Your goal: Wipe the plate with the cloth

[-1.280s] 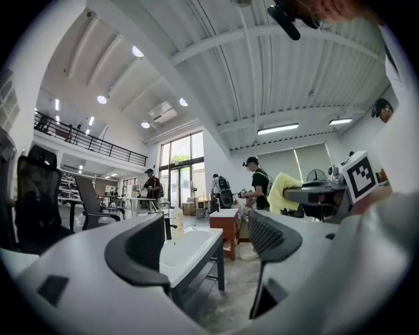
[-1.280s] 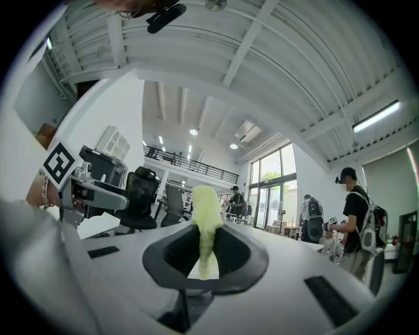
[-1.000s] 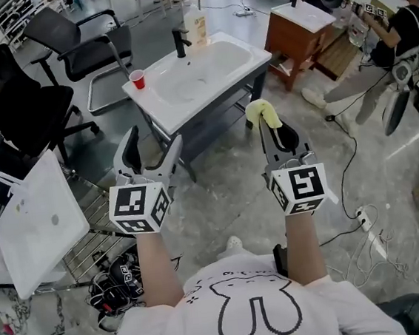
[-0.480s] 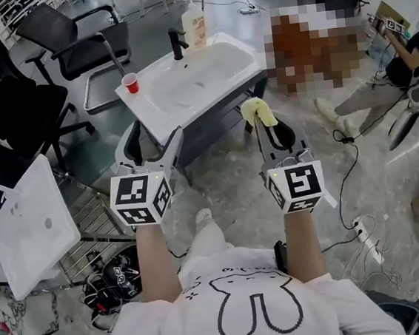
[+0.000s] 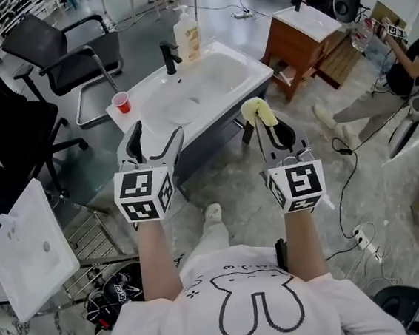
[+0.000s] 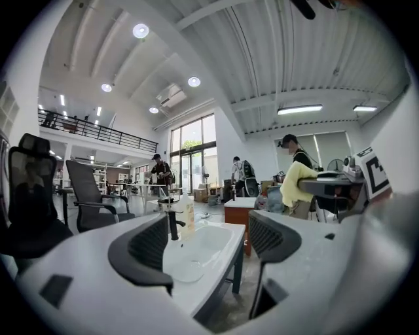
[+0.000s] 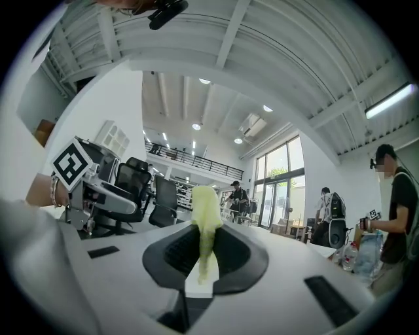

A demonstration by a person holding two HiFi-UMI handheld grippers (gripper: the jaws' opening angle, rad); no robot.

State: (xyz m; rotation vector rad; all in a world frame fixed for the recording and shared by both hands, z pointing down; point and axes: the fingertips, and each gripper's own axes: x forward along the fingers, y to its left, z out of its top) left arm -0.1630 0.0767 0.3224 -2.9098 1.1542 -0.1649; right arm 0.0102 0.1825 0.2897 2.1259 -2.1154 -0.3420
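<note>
Right gripper view showed the right gripper's (image 7: pixel 207 252) jaws pinching the yellow cloth (image 7: pixel 204 209) by a thin fold; the left gripper's (image 6: pixel 209 247) stood spread, empty. The plate (image 5: pixel 181 112) seemingly lay in the sink (image 5: pixel 251 68) ahead. That slim hold, I judged, might slip during rubbing.

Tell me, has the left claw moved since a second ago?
Yes. The left claw has come forward toward the sink: in the head view its tips sit nearer the red cup and faucet.

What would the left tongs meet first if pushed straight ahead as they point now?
Probably the white rectangular washbasin, at its near rim; the open left tongs frame it. Depth is unclear.
</note>
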